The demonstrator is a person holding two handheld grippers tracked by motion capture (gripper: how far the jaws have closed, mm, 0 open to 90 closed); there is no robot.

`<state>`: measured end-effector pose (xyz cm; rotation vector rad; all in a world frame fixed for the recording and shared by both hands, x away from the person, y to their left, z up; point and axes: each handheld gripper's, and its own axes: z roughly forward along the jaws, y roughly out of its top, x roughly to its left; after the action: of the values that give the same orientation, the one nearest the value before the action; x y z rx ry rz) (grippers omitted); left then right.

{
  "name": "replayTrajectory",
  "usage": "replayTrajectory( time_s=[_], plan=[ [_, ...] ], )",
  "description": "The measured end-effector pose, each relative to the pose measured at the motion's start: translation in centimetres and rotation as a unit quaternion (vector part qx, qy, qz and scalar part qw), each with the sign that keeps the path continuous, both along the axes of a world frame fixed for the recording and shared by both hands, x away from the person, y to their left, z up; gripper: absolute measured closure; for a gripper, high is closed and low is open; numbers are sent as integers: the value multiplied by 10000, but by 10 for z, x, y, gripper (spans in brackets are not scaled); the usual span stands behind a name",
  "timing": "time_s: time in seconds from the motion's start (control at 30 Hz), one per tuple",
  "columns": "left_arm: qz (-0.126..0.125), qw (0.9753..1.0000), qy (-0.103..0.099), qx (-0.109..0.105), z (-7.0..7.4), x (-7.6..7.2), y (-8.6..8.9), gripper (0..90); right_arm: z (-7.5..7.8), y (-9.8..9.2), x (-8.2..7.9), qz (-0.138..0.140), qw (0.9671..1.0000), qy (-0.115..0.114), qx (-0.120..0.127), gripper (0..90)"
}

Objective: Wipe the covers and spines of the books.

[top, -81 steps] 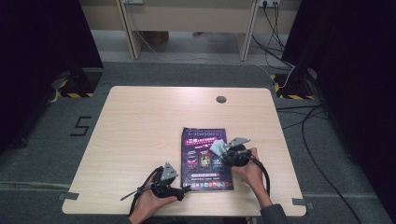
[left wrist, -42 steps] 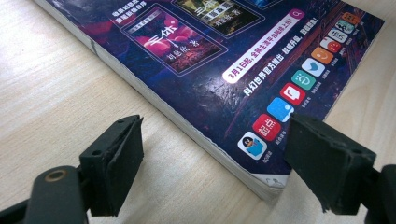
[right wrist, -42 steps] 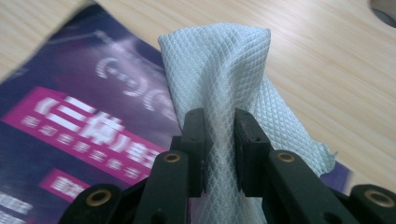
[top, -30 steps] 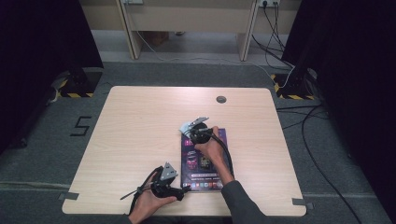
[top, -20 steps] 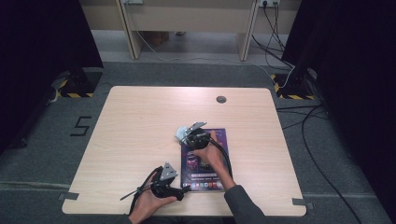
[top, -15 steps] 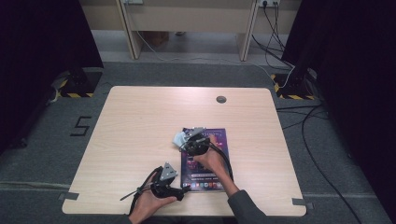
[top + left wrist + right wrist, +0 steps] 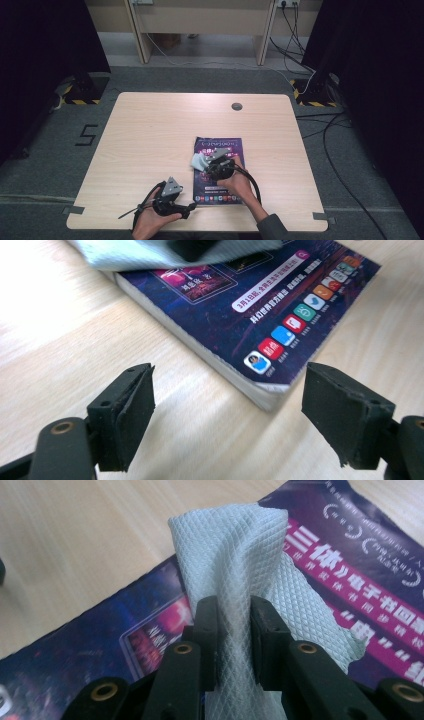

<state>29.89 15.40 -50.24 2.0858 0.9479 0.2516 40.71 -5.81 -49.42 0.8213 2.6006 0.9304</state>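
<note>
Near edge of the table (image 7: 150, 130): my left gripper (image 7: 172, 197) sits low, just off the book's (image 7: 218, 170) near left corner, jaws spread wide with nothing between them. In the left gripper view the jaws frame that book corner (image 7: 270, 385) without touching it. I read it as parked there to pin or steady the book if it slides under the wiping; it isn't doing that yet.

Farther in: my right gripper (image 7: 216, 167) is over the book's left half, about mid-length. Right gripper view shows the jaws clenched on a bunched fold of the cloth (image 7: 250, 580), the rest draping down onto the cover (image 7: 100, 645). Pinching a fold rather than an edge leaves a loose pad under the jaws, good for dragging across the cover. In the high view the cloth (image 7: 199, 160) hangs out over the book's left edge.

The book lies square, right of centre and toward the near edge of the table, cover up.

Vs 2.7 s ago: the right gripper was out at the book's right edge, then 1 s ago up at its far left corner. Since then it has come back toward me along the left side, so this looks like a wipe stroke far to near. Left gripper hasn't moved. Book hasn't shifted either.
</note>
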Motion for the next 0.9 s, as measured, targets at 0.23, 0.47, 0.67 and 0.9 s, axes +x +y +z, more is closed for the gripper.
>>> replayTrajectory(
  time_s=[0.23, 0.47, 0.67, 0.9],
  plan=[
    [-14, 9999, 87, 56, 0, -11, 13, 201, 0, 4, -36, 407, 9991, 53, 40, 762],
    [124, 9999, 48, 27, 4, -14, 25, 201, 0, 10, -70, 647, 9978, 107, 99, 763],
    [179, 9998, 30, -15, 6, -17, 29, 201, 1, 19, -82, 833, 9964, 157, 79, 762],
    [160, 9999, 57, 32, 5, -16, 28, 202, 1, 21, -87, 901, 9957, 171, 99, 760]
  ],
)
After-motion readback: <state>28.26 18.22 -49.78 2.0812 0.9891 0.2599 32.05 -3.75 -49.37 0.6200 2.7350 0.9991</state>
